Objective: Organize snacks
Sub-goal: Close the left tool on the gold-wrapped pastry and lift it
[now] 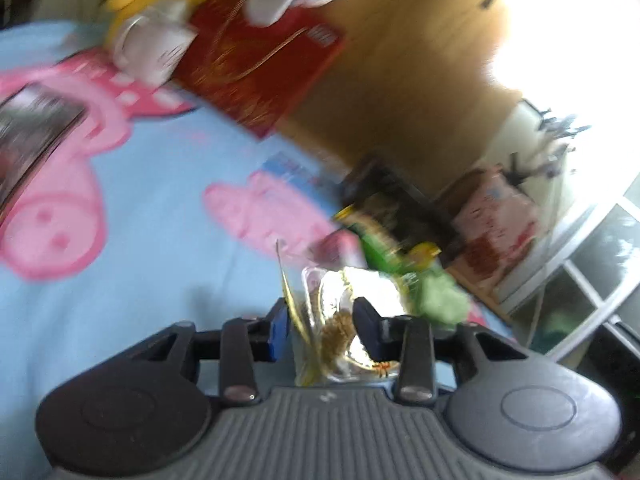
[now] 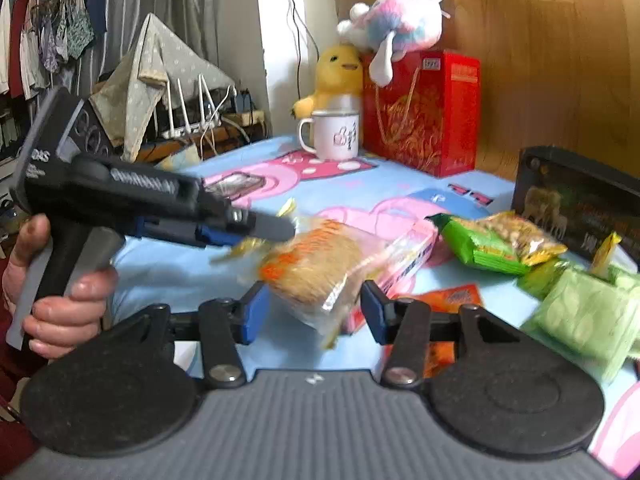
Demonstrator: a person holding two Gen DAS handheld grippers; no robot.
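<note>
A clear packet (image 1: 334, 334) with a gold seal and a brown snack cake inside sits between the fingers of my left gripper (image 1: 324, 314), which is shut on it. In the right wrist view the left gripper (image 2: 280, 230) reaches in from the left in a person's hand and holds the same packet (image 2: 316, 264) by its sealed end, lifted off the cloth. My right gripper (image 2: 316, 306) stands open just below it, one blue finger on each side of the blurred packet. Further right lie a green snack bag (image 2: 492, 248), pale green packets (image 2: 580, 312), an orange packet (image 2: 456, 296) and a pink box (image 2: 408, 256).
The table wears a blue cloth (image 2: 160, 256) with pink pigs. At the back stand a white mug (image 2: 336, 136), a red gift bag (image 2: 424, 116), a yellow plush (image 2: 340, 76) and a pastel plush (image 2: 400, 12). A black box (image 2: 580, 208) stands at the right by the wooden wall.
</note>
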